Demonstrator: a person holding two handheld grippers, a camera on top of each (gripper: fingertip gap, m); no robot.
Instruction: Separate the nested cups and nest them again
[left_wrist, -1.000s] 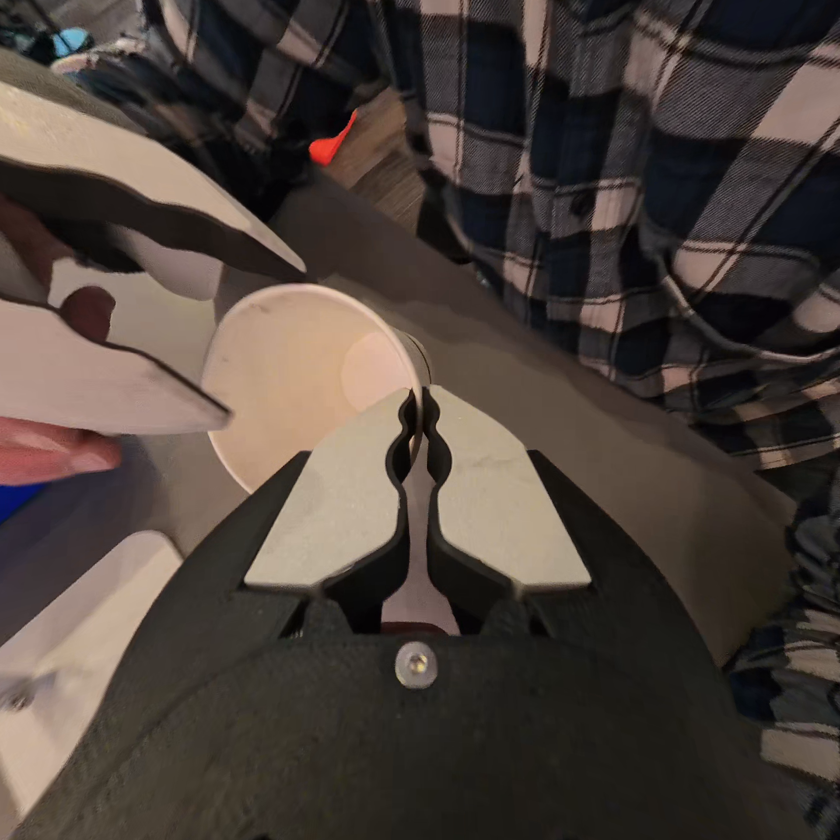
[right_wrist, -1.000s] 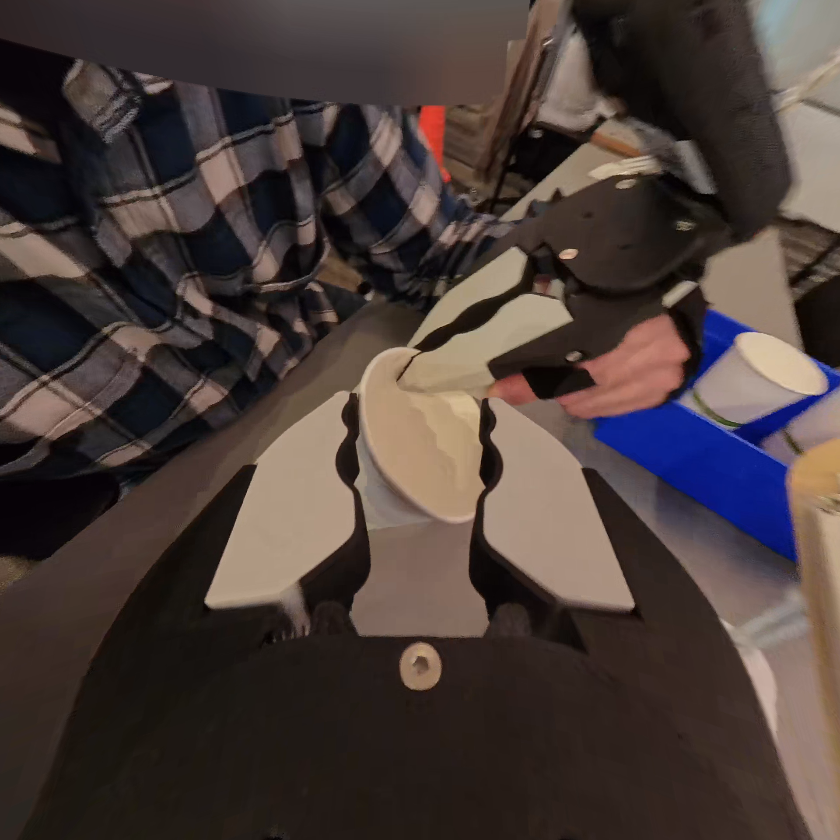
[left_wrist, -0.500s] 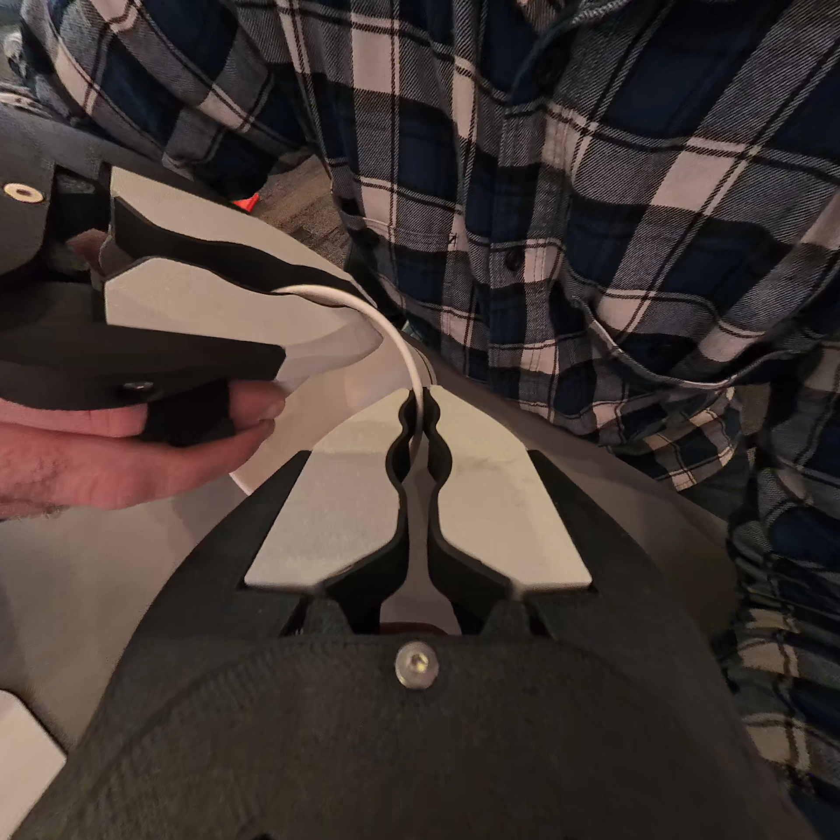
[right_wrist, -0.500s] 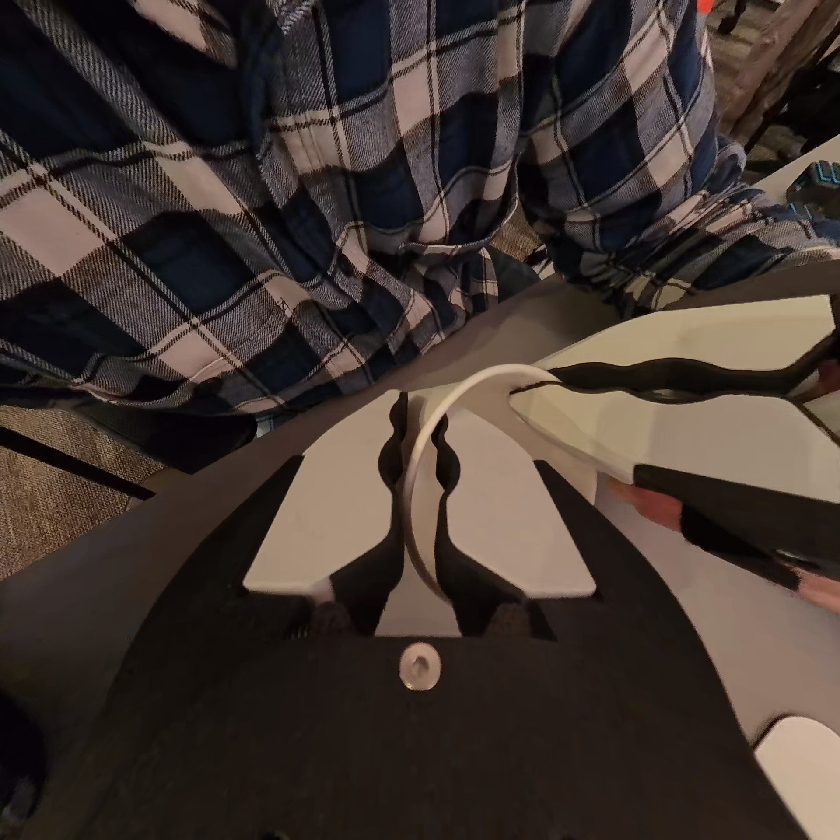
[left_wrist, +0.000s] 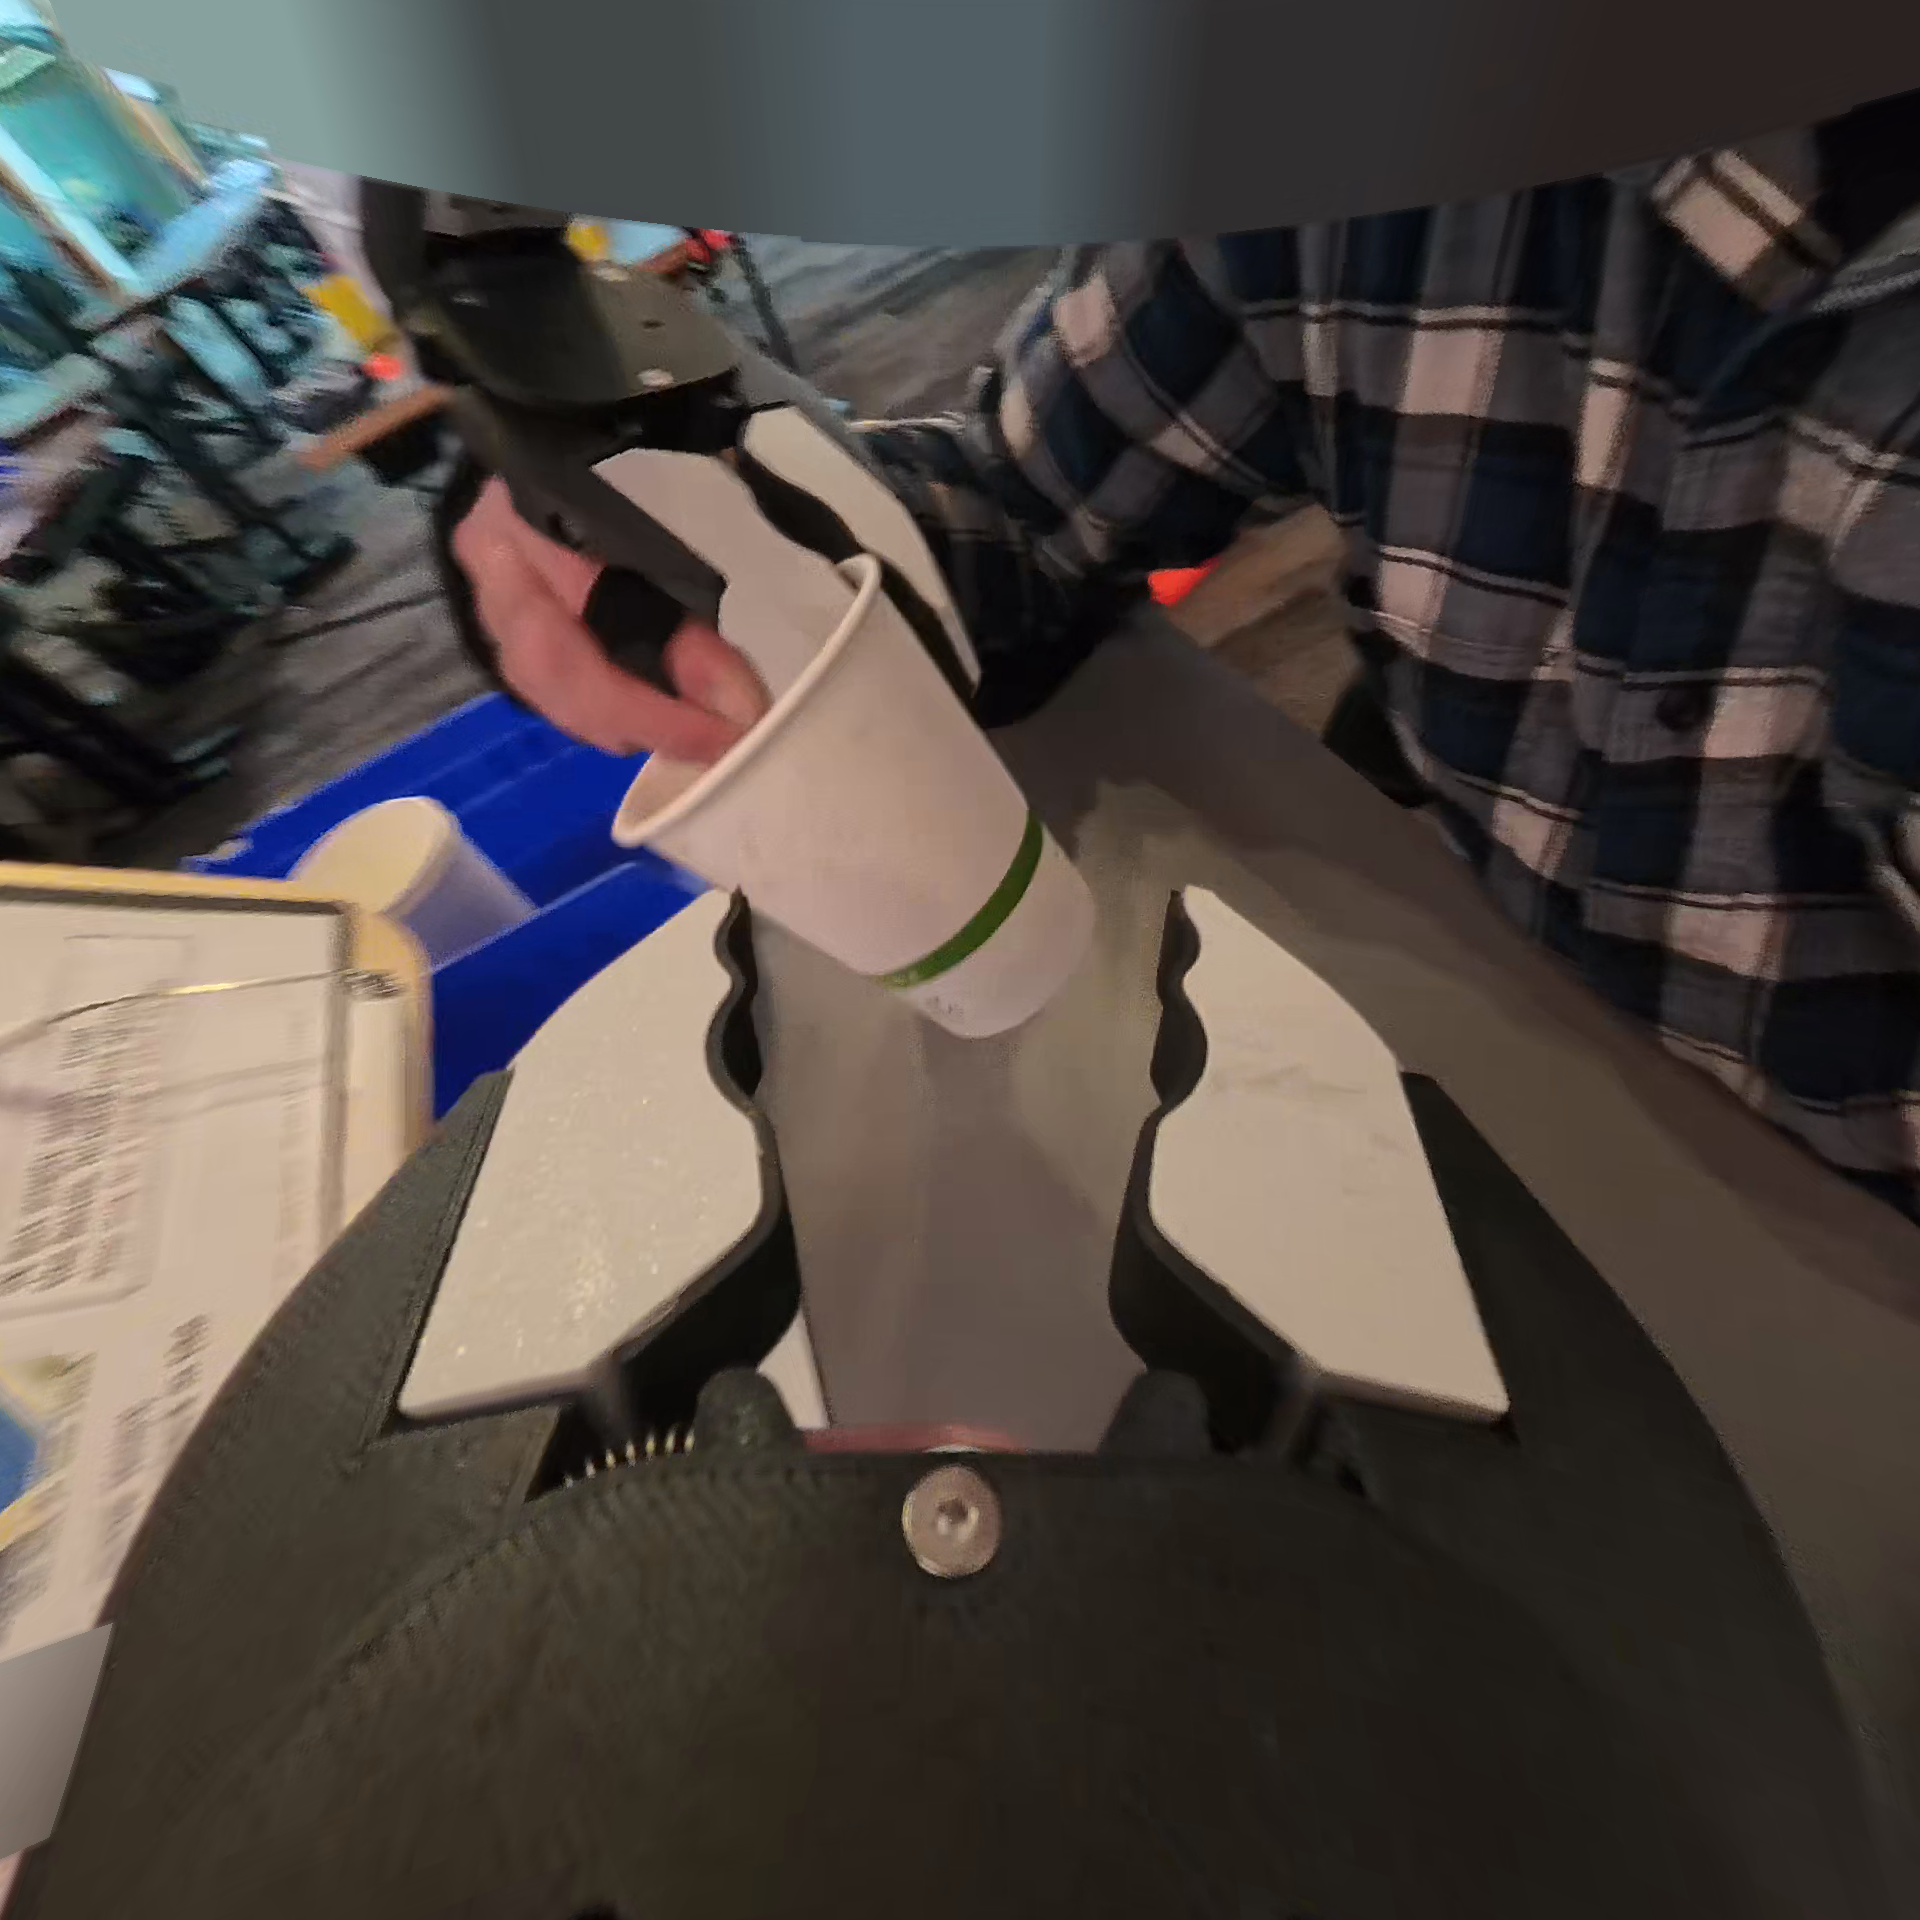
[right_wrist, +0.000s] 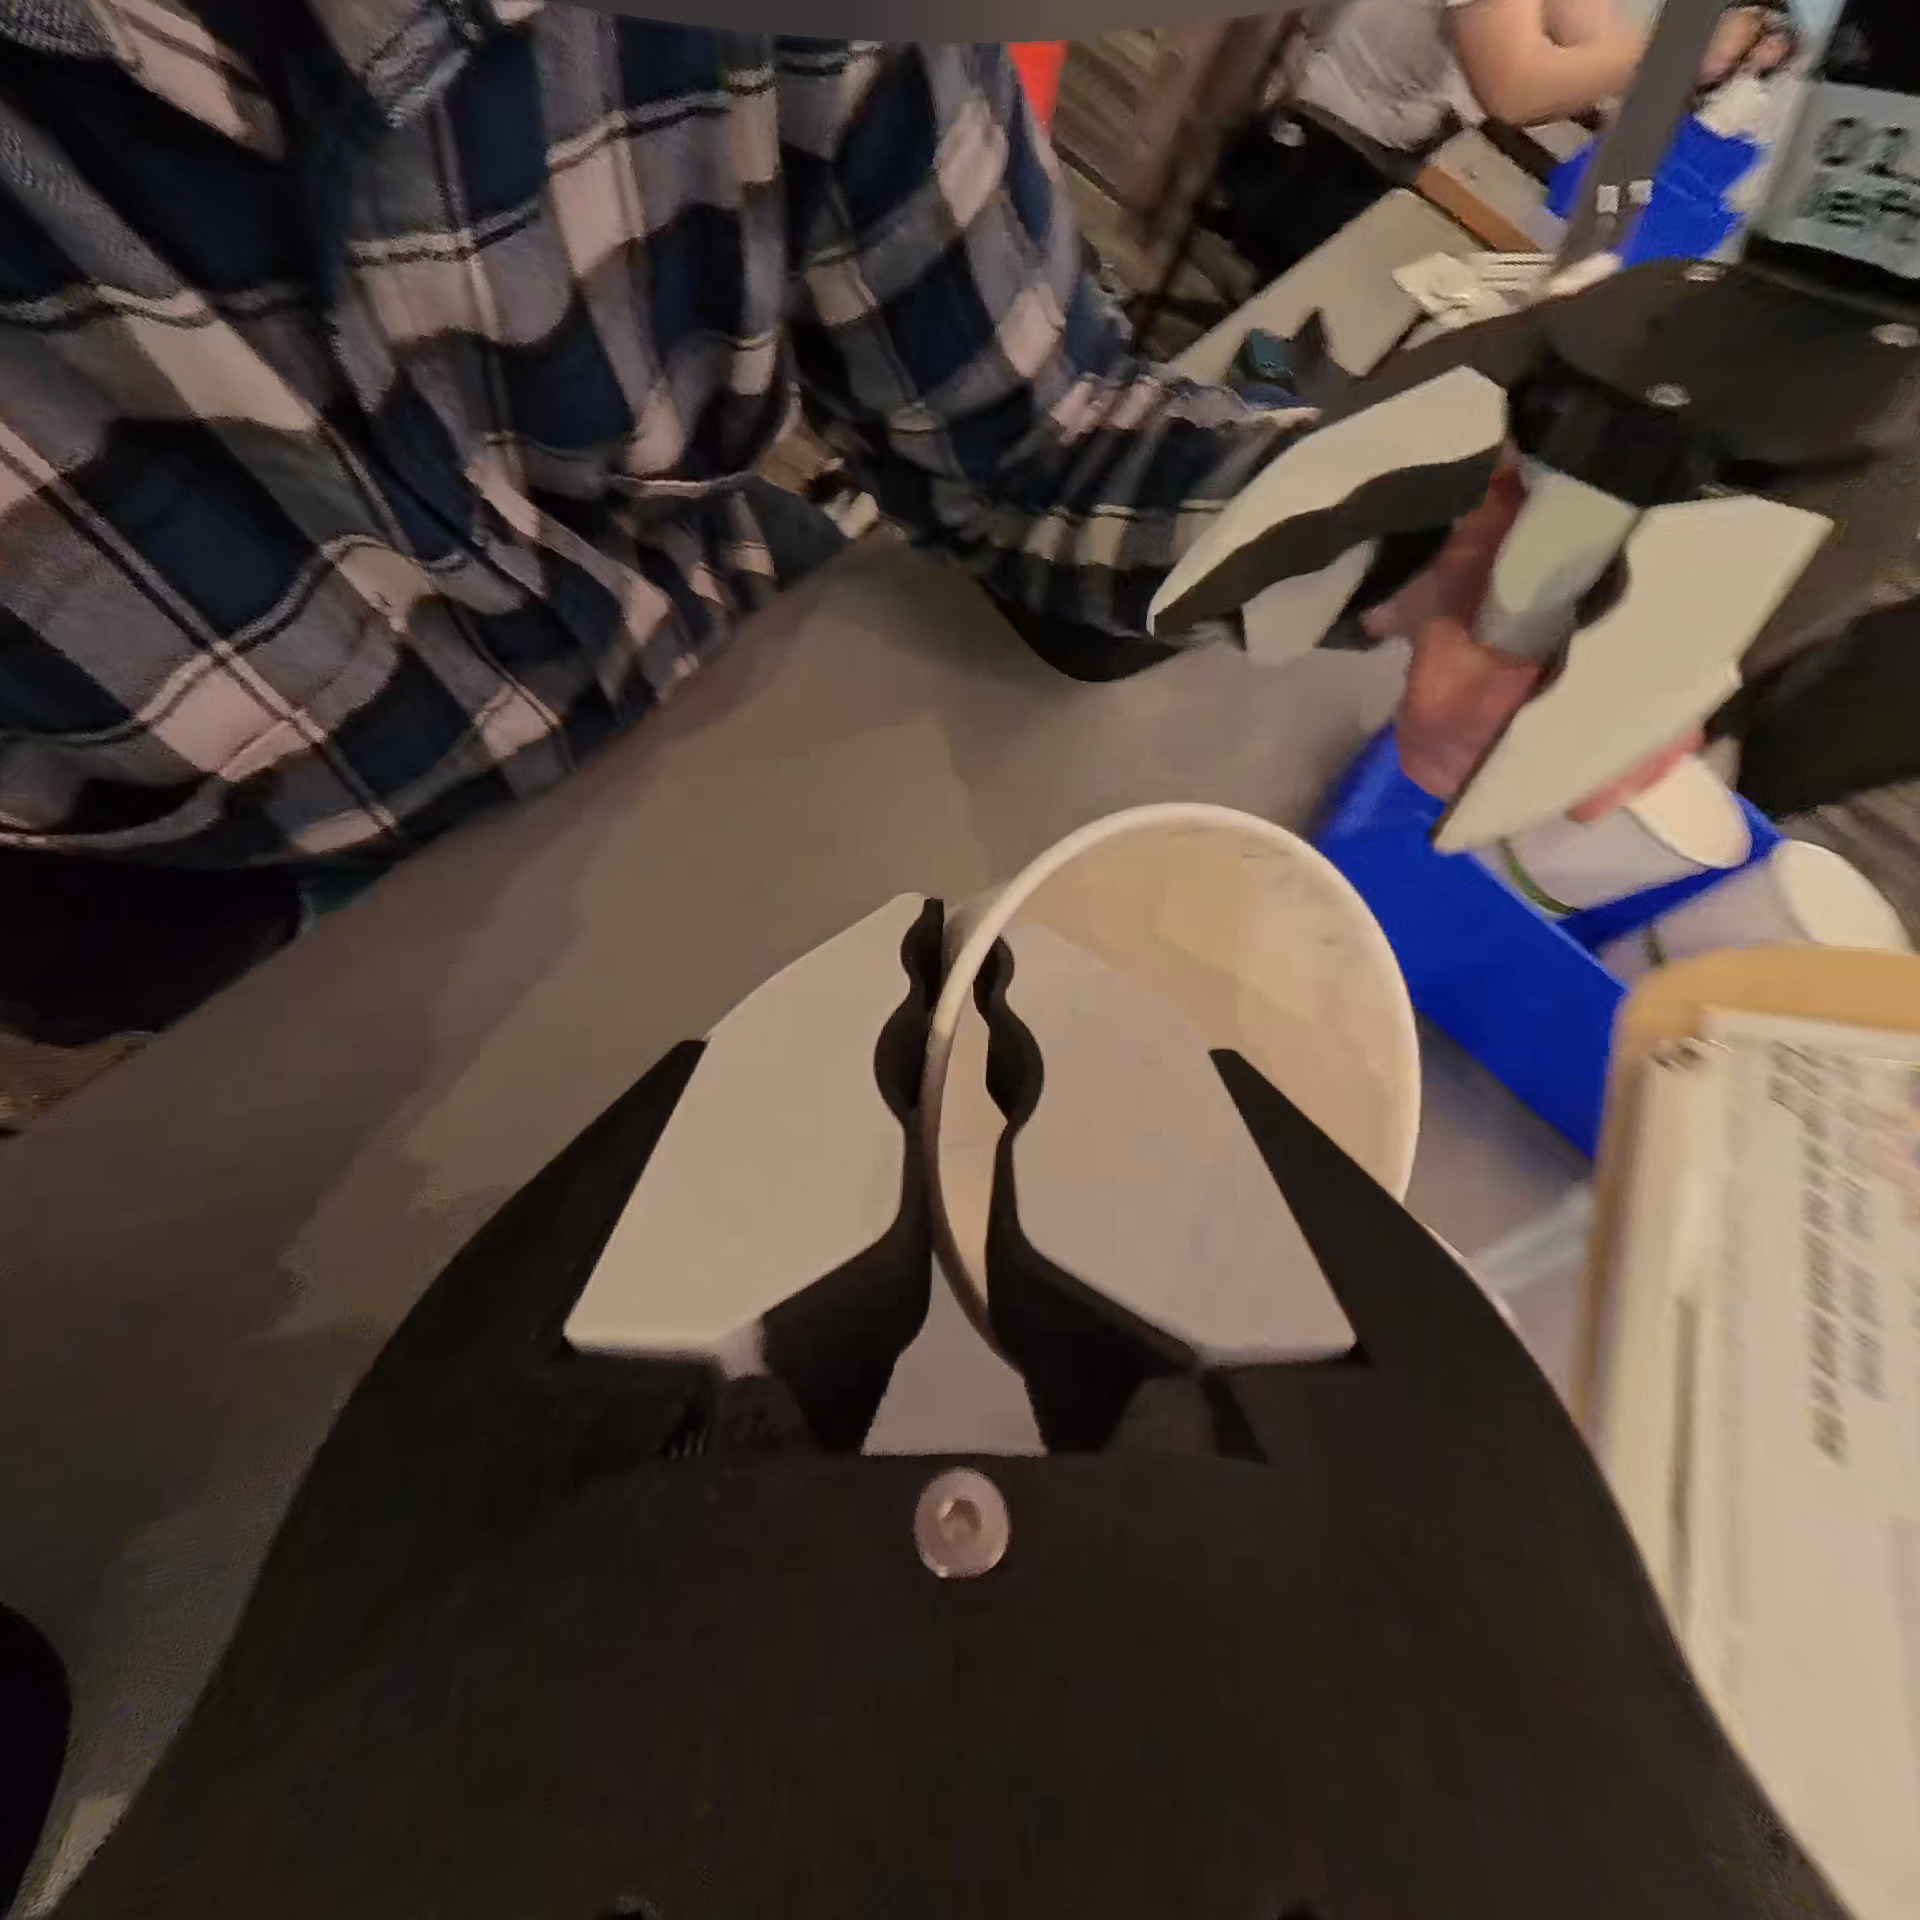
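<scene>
The right claw (right_wrist: 961, 940) is pinched narrow on the rim wall of a white paper cup (left_wrist: 862, 810), one pad inside the mouth and one outside. That cup hangs tilted above the grey tabletop (left_wrist: 1226, 790). Its long axis slants, with the open mouth up toward the right claw and the closed base, ringed by a green band (left_wrist: 977, 914), down toward the left claw.

The left claw (left_wrist: 961, 966) stands wide and holds nothing; the cup's base sits just ahead of and between its fingertips, touching neither pad. In the right wrist view the same left claw (right_wrist: 1340, 707) shows beyond the cup's mouth, spread, with a hand behind it.

The relation the next move likely turns on: the cup's base points at the left claw's gap, so the left claw is the nearer one for taking the lower body. Whether a second cup sits nested inside cannot be told, as only one rim is plain.

Counted from the cup: one paper cup in the right claw; beyond it, a blue bin (right_wrist: 1475, 935) holding at least two more paper cups (right_wrist: 1642, 842); beside the bin, one printed sheet on a board (right_wrist: 1766, 1247). A person in a plaid shirt (left_wrist: 1507, 571) stands across the tabletop.
</scene>
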